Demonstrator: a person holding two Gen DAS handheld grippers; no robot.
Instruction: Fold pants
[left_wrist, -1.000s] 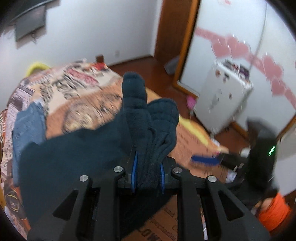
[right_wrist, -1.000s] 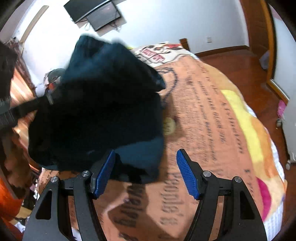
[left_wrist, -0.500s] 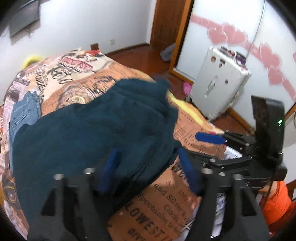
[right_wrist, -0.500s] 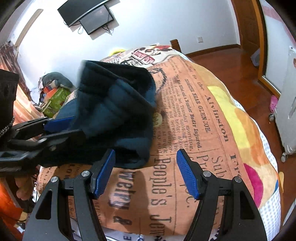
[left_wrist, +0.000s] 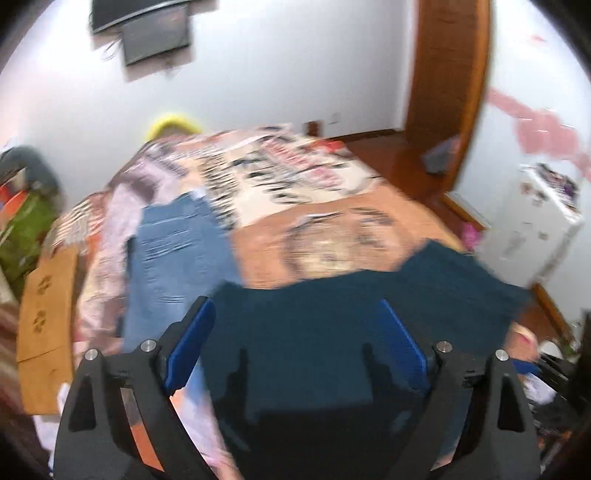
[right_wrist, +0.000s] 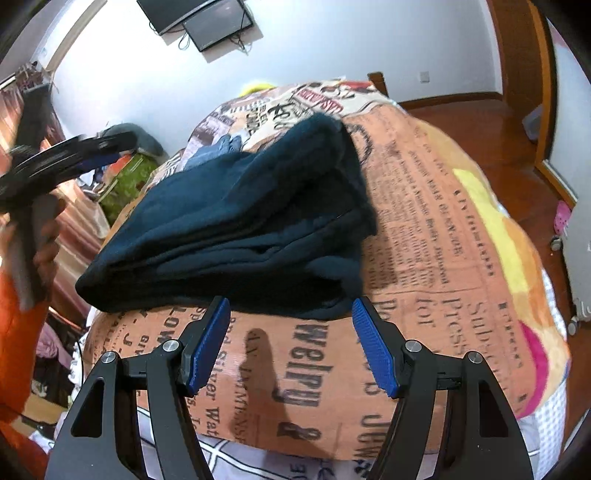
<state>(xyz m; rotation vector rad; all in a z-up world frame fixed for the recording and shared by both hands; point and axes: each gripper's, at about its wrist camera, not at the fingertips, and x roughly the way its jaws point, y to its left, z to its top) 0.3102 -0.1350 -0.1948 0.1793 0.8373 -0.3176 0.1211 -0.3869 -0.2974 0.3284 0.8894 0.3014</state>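
Released within the last second: dark teal fleece pants (right_wrist: 236, 229), pinched a second ago between the blue-padded fingers of the left gripper (left_wrist: 295, 350) and half a second ago just let go, now lying free as a thick folded stack on the orange newspaper-print bedspread (right_wrist: 443, 258); left fingers (left_wrist: 188, 347) spread wide and empty, hovering above the near edge of the stack; blurred throughout in the left view, so apparently swinging off; seen from the right view up at ten o'clock, raised clear of the cloth. Right gripper (right_wrist: 291, 347) likewise wide and holding nothing, as it was a second ago, its fingers (right_wrist: 373, 350) poised just short of the stack's near edge, at six o'clock from the pants, not touching by the look of it. Layered folds visible along the near side, upper layer sagging toward two o'clock with a loose lip at the right end; otherwise compact. Judged from that: last fold laid, task close to done, perhaps a pat or a squaring of the right edge left. Beyond the stack at eleven o'clock, light blue denim jeans (left_wrist: 177, 251) flat on the bed, partly hidden in the right view; black wall-mounted television (right_wrist: 199, 18) at twelve o'clock; white suitcase (left_wrist: 535, 229) on the floor at three o'clock in the left view.
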